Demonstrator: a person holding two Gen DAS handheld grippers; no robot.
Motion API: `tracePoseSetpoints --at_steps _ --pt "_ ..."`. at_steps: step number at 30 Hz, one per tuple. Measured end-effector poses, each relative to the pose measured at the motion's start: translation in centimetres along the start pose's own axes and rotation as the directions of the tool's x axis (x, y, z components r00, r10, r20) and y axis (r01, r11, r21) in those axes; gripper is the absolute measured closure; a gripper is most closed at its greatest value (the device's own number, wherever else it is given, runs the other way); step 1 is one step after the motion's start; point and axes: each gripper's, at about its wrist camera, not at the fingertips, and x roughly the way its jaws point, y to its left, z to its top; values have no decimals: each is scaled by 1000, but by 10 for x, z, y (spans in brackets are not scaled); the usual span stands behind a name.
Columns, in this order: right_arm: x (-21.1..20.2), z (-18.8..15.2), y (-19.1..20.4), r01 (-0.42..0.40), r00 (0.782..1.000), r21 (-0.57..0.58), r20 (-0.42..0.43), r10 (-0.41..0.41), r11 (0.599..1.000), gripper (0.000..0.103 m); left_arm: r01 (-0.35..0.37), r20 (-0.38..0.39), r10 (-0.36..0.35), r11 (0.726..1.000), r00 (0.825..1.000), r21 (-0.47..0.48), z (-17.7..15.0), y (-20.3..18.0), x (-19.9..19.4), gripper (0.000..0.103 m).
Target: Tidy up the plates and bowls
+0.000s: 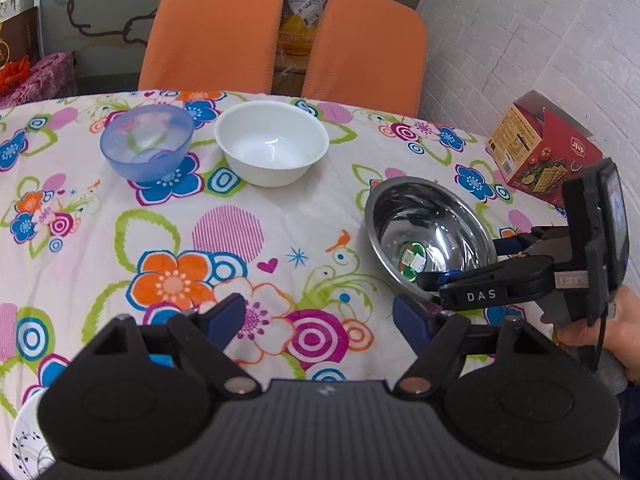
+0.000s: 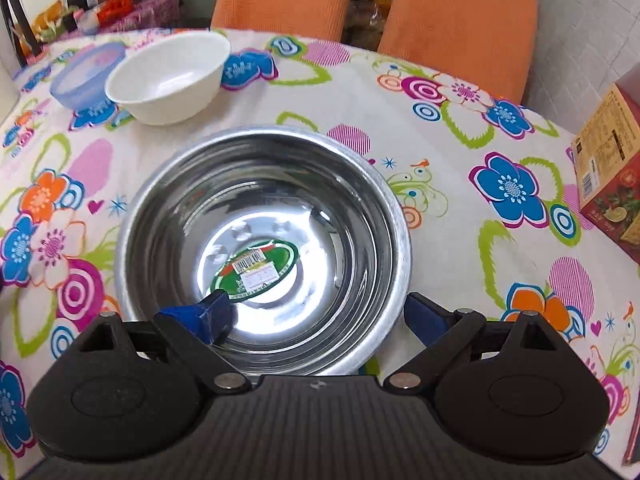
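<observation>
Steel bowl (image 2: 264,248) sits upright, mouth up, round with no long axis, toward the right edge of the worktop (image 1: 280,232). The right hand-held gripper (image 2: 316,316) straddles its near rim, spread, one blue finger (image 2: 208,316) inside the bowl, the other outside. The white bowl (image 1: 272,144) and blue translucent bowl (image 1: 146,142) stand upright side by side near the far edge. The left hand-held gripper (image 1: 318,318) hovers spread over the cloth, holding nothing. Only the left view shows a patterned plate (image 1: 24,448) at the near left corner and the person's hand (image 1: 600,332); only the right view shows the bowl's barcode sticker (image 2: 258,266) clearly.
</observation>
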Motion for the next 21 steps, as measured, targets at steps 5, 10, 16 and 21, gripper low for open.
tracePoseSetpoints --at_steps 5,10,16,21 --pt "-10 1 -13 71 986 70 145 -80 995 22 3 -22 -4 1000 1000 -20 20 -14 29 27" --pt "6 2 -28 32 988 109 149 -48 994 22 0 -59 -1 1000 998 -16 39 -36 75 27" --pt "7 -13 -27 -14 980 73 198 -1 997 26 -55 -82 56 998 995 16 43 -48 107 42" --pt "-6 -20 -16 -147 966 77 223 127 986 27 -2 -111 3 1000 994 11 36 -49 107 66"
